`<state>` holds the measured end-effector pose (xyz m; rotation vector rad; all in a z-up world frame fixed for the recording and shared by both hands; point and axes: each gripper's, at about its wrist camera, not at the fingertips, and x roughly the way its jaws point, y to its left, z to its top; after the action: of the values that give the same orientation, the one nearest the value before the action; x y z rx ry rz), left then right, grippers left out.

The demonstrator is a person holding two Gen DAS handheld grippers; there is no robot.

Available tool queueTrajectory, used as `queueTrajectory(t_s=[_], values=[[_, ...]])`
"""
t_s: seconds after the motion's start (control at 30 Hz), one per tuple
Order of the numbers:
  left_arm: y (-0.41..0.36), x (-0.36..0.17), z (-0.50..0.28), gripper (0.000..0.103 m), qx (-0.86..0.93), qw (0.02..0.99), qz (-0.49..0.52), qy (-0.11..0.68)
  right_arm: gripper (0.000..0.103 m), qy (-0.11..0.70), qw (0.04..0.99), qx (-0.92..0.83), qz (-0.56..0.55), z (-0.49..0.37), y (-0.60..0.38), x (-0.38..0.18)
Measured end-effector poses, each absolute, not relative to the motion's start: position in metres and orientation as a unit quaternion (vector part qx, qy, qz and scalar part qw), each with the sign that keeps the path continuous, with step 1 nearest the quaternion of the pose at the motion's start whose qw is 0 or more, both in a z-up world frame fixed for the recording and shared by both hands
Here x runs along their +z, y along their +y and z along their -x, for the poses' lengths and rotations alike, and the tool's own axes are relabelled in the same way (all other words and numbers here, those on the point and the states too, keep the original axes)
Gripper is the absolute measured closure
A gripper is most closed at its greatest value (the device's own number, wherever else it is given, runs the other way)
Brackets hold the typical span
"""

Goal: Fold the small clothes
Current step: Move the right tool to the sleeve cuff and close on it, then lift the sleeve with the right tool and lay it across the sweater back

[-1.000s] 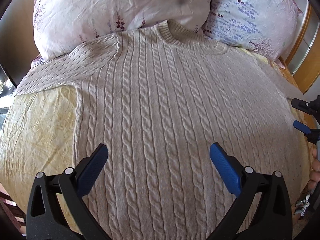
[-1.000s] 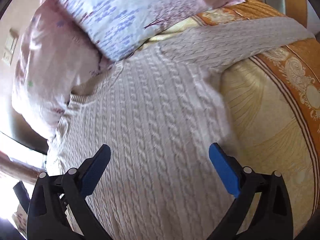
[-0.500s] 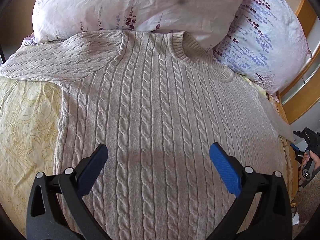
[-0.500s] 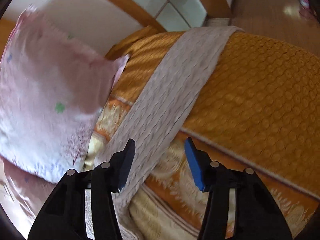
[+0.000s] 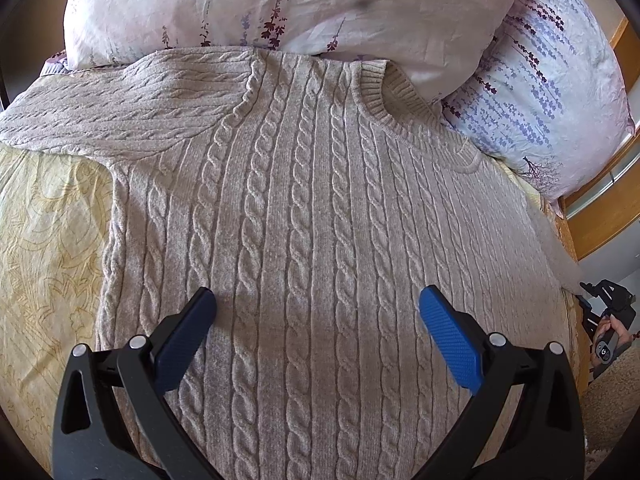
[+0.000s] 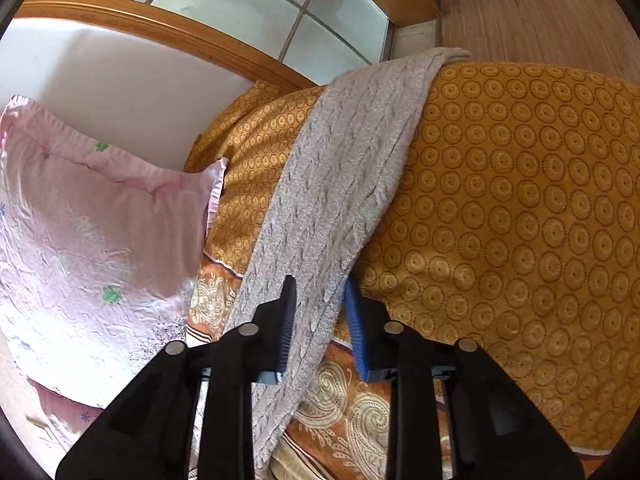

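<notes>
While your left gripper (image 5: 316, 312) hovers over sweater (image 5: 312, 220) front, jaws wide apart, nothing between them, sweater lies flat on bed sheet (image 5: 44, 240), collar touching pillows (image 5: 280, 4). Your right gripper (image 6: 318, 304) sits on sweater's sleeve (image 6: 352, 168) draped over orange bedspread (image 6: 520, 200); jaws closing, sleeve knit between pads, pressed on both sides.
</notes>
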<state>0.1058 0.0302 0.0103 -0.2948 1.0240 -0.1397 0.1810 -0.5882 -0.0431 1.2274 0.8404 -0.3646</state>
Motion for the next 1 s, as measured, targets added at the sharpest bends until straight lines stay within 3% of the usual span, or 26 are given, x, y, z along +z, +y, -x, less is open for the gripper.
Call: queueTrajectory(t_s=[0.1,0.6,0.77,1.0], values=[[0.03,0.009,-0.108,0.002,-0.069,0.86,0.137,0.487,0.093,0.378,0.728,-0.161,-0.549,-0.184,-0.586,-0.044],[0.035,0.007,-0.114,0.002,-0.08,0.864,0.142,0.477,0.094,0.292,0.796,0.063,-0.526,-0.216,-0.524,0.042],[0.036,0.007,-0.112,0.002,-0.08,0.865,0.144,0.474,0.094,0.313,0.783,0.172,-0.509,-0.232,-0.46,0.051],[0.037,0.008,-0.11,0.002,-0.081,0.866,0.148,0.471,0.094,0.425,0.732,0.268,-0.461,-0.24,-0.351,0.014]])
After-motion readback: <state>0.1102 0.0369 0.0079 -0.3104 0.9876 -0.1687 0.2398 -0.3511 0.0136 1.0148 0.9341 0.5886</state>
